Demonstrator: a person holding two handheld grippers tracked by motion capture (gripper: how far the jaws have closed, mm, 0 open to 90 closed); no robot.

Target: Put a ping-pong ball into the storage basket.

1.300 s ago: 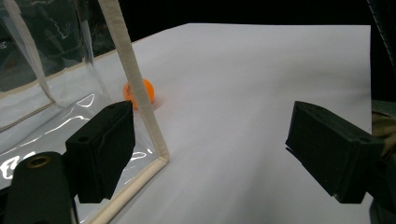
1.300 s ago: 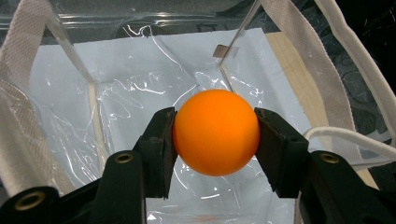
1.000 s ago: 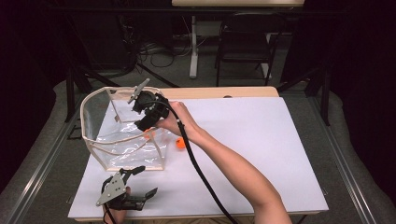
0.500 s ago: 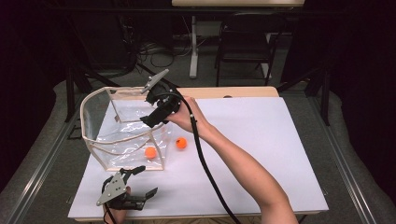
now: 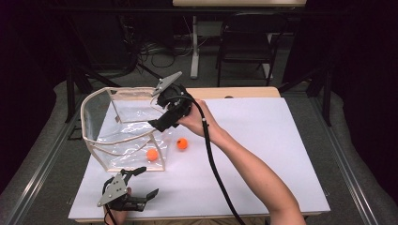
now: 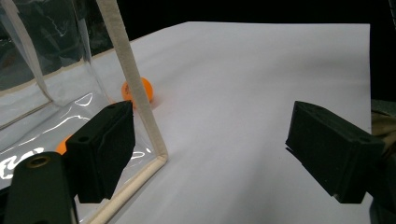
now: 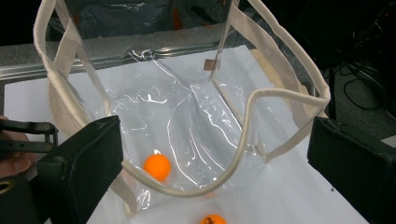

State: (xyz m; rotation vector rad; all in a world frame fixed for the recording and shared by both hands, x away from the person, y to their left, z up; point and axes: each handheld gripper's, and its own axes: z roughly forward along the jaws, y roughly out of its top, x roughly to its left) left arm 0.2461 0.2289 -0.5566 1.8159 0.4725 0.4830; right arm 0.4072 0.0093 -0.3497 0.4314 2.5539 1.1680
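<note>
Bag first: the clear bag point(image 5: 124, 136) with its cream-trimmed rim stands open-mouthed on the white table point(image 5: 263, 154), and everything else sits in relation to it. One orange ball point(image 5: 152, 154) lies on the bag's floor, near the corner closest to you; from the right gripper view it shows plainly through the open mouth. A second orange ball point(image 5: 182, 143) rests on the table just outside that same side of the bag, near it but apart from the wall.

Your right gripper point(image 5: 162, 119) hangs above the bag's rim on the side nearest the outside ball, jaws spread wide with nothing between them. Held there, looking straight down into the mouth, it reads as the pose that goes with dropping a ball in, and it is empty now. My guess is that the ball outside is your next pick, since it lies close under that hand's reach.

Your left gripper point(image 5: 141, 185) waits low at the near corner of the bag, jaws also spread and gripping nothing. In its own view one pad sits just beside the bag's trimmed corner edge, though I cannot tell whether it touches. Parked there, it looks ready to steady the soft wall if the bag slumps or slides.
</note>
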